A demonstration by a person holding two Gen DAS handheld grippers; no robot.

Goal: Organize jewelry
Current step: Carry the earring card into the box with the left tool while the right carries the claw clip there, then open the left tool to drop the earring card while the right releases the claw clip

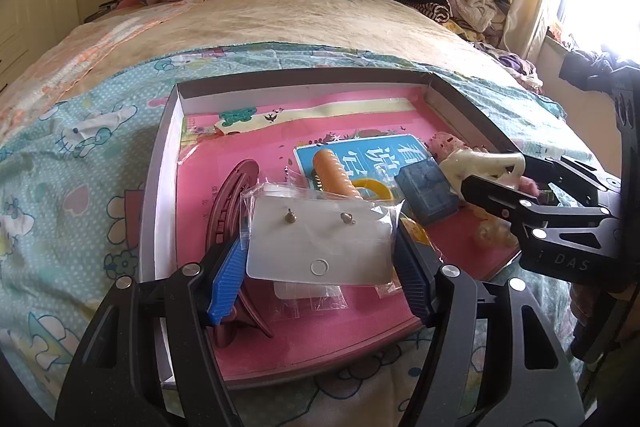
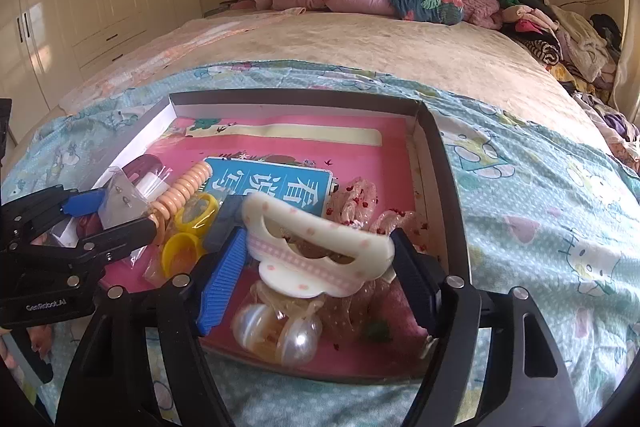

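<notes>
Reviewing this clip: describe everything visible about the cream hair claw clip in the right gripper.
The cream hair claw clip looks like glossy plastic with pink dots and a pink checked ribbon band across it. It has a scalloped outline and cut-out openings. The right gripper is shut on it, blue pads pressing its two ends, holding it tilted above the pink-lined box, over sheer pink scrunchies and a pearly clip. In the left wrist view it shows between the same black fingers.
</notes>
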